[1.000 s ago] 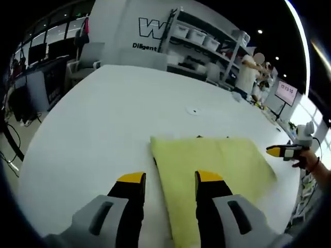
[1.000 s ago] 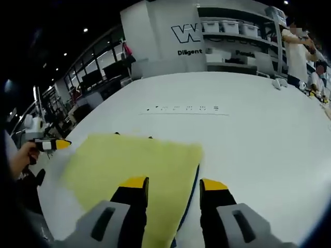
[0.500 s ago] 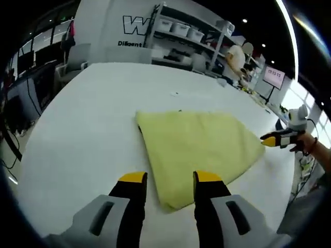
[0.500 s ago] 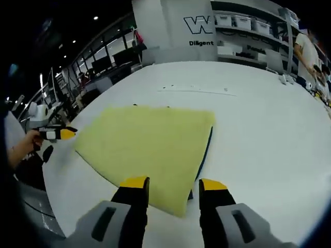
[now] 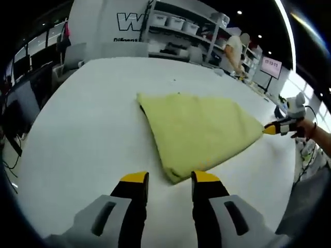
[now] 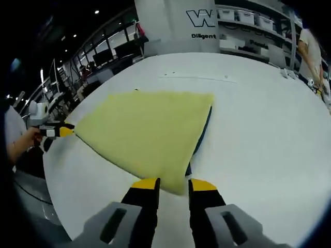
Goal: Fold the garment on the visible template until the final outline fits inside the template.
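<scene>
A yellow garment (image 5: 199, 129) lies folded flat on the white table (image 5: 77, 134), with one corner pointing at me. My left gripper (image 5: 170, 178) stands open, its fingertips just short of that near corner. In the right gripper view the same garment (image 6: 147, 126) spreads ahead, and a dark blue strip (image 6: 202, 133) shows along its right edge. The right gripper (image 6: 174, 184) is open with its jaws narrowed, and the garment's near corner lies between the tips. Each gripper also shows at a side corner in the other's view: the right gripper (image 5: 271, 129) and the left gripper (image 6: 61, 132).
A row of small dark marks (image 6: 194, 77) runs across the table behind the garment. Shelves with white bins (image 5: 181, 23) and a person (image 5: 232, 51) stand past the far edge. A hand (image 6: 23, 142) holds the left gripper by the table edge.
Both views have drawn back, so the garment's near corners now sit at the fingertips instead of under the jaws. The right gripper's jaws have narrowed. The garment lies as before.
</scene>
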Demonstrator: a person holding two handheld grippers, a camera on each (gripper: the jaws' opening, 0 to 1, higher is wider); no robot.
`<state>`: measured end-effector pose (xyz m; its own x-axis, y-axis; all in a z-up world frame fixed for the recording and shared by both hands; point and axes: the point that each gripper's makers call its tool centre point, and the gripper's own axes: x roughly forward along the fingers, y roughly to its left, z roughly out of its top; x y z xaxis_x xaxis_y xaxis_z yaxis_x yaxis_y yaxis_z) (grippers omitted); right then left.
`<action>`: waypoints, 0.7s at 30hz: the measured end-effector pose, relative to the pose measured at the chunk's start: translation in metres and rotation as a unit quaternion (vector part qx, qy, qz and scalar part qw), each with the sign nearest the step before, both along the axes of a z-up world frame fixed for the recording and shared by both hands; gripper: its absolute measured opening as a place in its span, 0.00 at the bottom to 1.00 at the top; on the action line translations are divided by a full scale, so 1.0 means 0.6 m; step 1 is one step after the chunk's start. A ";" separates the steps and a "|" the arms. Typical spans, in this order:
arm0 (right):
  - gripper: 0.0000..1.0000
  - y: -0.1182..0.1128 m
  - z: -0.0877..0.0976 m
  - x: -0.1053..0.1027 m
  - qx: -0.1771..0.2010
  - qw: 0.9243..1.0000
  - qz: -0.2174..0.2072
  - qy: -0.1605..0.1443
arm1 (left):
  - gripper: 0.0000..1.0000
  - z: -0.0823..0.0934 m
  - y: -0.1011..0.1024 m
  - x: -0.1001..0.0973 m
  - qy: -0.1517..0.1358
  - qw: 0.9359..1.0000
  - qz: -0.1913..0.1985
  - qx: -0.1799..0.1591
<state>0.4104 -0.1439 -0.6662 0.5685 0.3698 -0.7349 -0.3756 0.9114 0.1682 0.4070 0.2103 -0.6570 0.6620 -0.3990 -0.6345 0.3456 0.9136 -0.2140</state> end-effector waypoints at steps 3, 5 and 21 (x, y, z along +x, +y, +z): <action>0.13 0.002 0.000 -0.001 0.009 1.000 -0.003 0.003 | 0.20 -0.006 0.001 -0.001 0.005 1.000 -0.008 0.000; 0.11 0.003 0.000 -0.001 0.008 1.000 -0.003 0.003 | 0.14 -0.010 0.002 0.000 0.009 1.000 -0.013 0.002; 0.00 0.003 -0.006 -0.005 -0.018 0.999 0.032 0.002 | 0.00 -0.006 -0.006 -0.001 -0.002 0.998 -0.066 0.002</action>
<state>0.4076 -0.1422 -0.6698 0.5408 0.3794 -0.7507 -0.4328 0.8908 0.1385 0.4062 0.2068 -0.6606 0.6062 -0.4797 -0.6344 0.4630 0.8614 -0.2088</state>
